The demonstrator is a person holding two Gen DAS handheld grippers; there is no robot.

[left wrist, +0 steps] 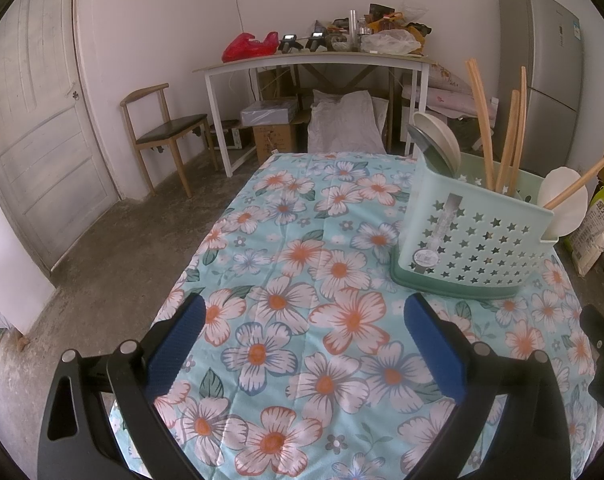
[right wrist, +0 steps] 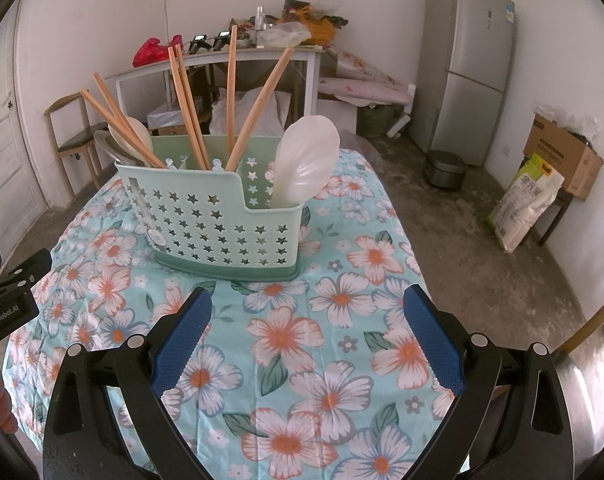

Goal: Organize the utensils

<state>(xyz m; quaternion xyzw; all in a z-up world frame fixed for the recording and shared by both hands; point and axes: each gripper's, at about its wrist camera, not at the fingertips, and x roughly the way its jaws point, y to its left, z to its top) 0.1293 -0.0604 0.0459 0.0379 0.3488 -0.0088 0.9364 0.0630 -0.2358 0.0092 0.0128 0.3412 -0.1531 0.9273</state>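
1. The table (right wrist: 341,360), under a pale blue cloth printed with orange-centred flowers, fills the lower part of both wrist views.
2. The mint-green utensil caddy (right wrist: 222,232), its wall pierced with star holes, stands upright on the cloth at about 11 o'clock in the right wrist view and at about 2 o'clock in the left wrist view (left wrist: 473,236).
3. Wooden chopsticks (right wrist: 186,108) lean out of the caddy's left and middle compartments at mixed angles.
4. A white spoon (right wrist: 307,160) stands bowl-up in the caddy's right end; more spoons (right wrist: 130,140) sit at the left end.
5. The left gripper (left wrist: 303,344) hangs over bare cloth, jaws spread wide, holding nothing.
6. The right gripper (right wrist: 307,336) is likewise wide open and empty, the caddy just beyond its tips.
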